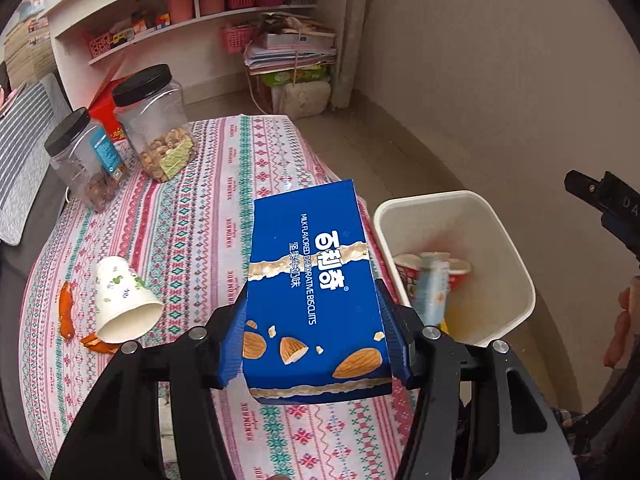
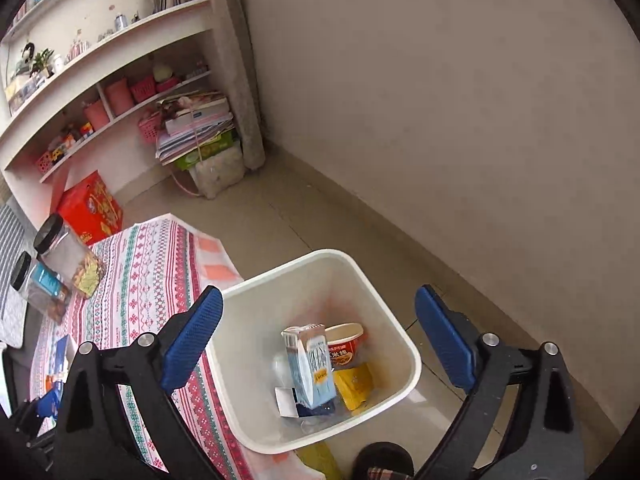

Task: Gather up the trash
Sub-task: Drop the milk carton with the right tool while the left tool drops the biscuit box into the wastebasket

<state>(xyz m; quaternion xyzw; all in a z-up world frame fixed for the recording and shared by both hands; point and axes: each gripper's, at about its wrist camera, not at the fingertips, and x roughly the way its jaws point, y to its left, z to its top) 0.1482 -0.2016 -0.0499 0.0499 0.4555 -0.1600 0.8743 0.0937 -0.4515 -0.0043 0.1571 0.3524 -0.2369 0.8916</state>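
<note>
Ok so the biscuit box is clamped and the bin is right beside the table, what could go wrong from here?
1. The left hand-held gripper holds the blue biscuit box only near its lower end, so it might tilt or slip.
2. The white bin already holds a carton standing upright, so the box might lodge on it.

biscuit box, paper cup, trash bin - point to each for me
biscuit box [image 1: 316, 292], left wrist view, blue printed face
paper cup [image 1: 120, 300], left wrist view, its side wall
trash bin [image 2: 240, 360], right wrist view, inner left wall
</note>
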